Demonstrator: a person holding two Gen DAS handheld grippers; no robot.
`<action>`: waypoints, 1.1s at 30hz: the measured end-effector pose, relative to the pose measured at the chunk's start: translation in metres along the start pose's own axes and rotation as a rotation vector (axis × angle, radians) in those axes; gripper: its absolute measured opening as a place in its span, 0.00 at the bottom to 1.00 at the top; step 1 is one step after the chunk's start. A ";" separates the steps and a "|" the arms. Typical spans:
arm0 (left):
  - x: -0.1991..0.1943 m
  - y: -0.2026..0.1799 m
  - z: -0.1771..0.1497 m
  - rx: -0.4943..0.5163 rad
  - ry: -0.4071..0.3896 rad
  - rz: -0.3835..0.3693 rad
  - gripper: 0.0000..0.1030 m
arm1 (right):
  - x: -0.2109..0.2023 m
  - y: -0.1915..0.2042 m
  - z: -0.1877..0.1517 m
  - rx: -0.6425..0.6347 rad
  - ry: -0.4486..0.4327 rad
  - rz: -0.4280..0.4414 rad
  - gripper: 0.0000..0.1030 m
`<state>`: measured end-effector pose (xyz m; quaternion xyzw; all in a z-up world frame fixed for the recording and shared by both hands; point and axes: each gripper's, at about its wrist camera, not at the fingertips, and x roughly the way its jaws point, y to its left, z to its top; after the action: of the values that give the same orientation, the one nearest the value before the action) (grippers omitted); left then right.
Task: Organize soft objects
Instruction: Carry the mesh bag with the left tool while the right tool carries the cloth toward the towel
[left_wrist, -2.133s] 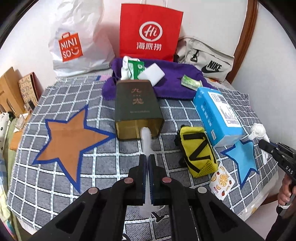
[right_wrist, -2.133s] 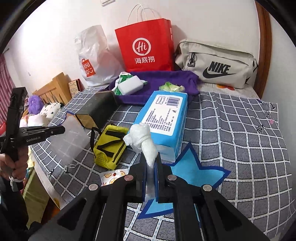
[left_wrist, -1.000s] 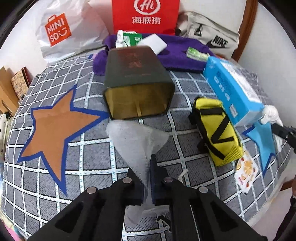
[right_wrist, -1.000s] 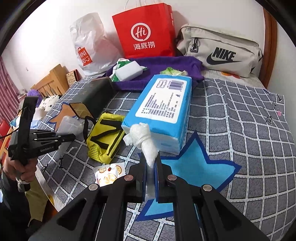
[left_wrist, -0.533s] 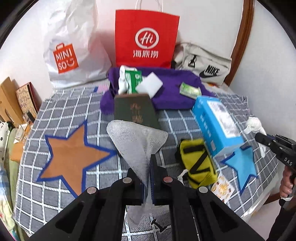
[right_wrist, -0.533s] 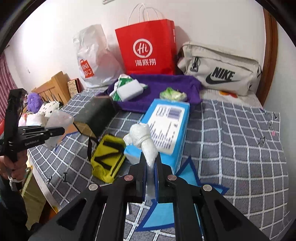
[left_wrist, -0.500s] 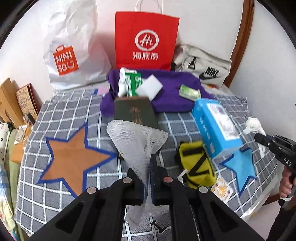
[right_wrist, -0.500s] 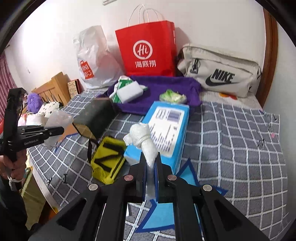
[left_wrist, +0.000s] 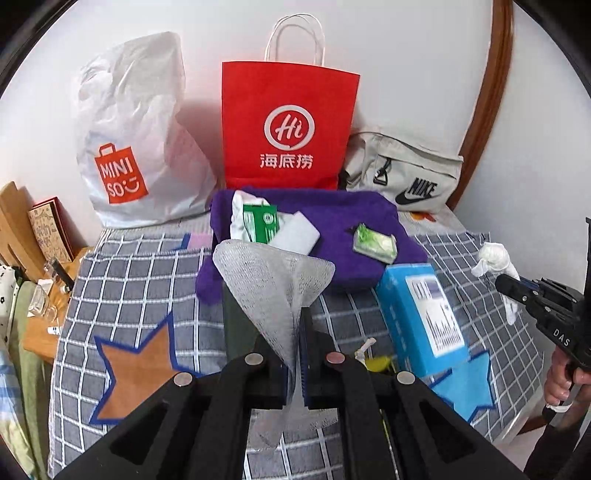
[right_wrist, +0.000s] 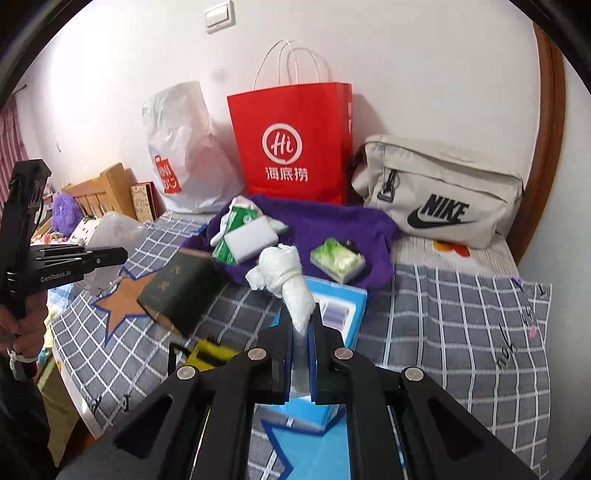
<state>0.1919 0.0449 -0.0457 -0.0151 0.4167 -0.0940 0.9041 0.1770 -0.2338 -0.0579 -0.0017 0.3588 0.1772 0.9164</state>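
Left wrist view: the left claw (left_wrist: 294, 363) is clenching a sheet of white mesh cloth (left_wrist: 275, 286), which is fanning out upward through the middle of the frame. Below it, a grey checked blanket (left_wrist: 140, 273) with an orange star (left_wrist: 138, 369) is covering the bed. A purple towel (left_wrist: 332, 218) is lying in the upper centre, carrying a green packet (left_wrist: 260, 221) and a white sponge (left_wrist: 297, 234). A red paper bag (left_wrist: 288, 125), a white Miniso bag (left_wrist: 136, 136) and a beige Nike bag (left_wrist: 406, 177) are leaning against the white wall. At the right edge, the right claw (left_wrist: 504, 282) is gripping a white rag (left_wrist: 493, 258).

Right wrist view: the right claw (right_wrist: 301, 356) is pinching the white rag (right_wrist: 284, 280) (bunched, standing upright) at frame centre, over a blue tissue pack (right_wrist: 340, 306). A dark green box (right_wrist: 181, 291) is lying left of centre. At the left edge, the left claw (right_wrist: 118, 254) is holding the mesh cloth (right_wrist: 110, 232).
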 end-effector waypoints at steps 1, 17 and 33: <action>0.002 0.001 0.004 -0.004 -0.002 0.002 0.05 | 0.003 -0.001 0.004 0.003 0.000 0.000 0.07; 0.050 0.009 0.062 -0.036 0.029 0.027 0.05 | 0.059 -0.019 0.076 -0.004 -0.015 0.006 0.07; 0.127 0.011 0.115 -0.050 0.086 -0.003 0.05 | 0.135 -0.034 0.125 -0.017 0.010 0.034 0.07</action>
<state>0.3612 0.0264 -0.0672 -0.0341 0.4575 -0.0854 0.8844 0.3622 -0.2054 -0.0584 -0.0044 0.3619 0.1957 0.9114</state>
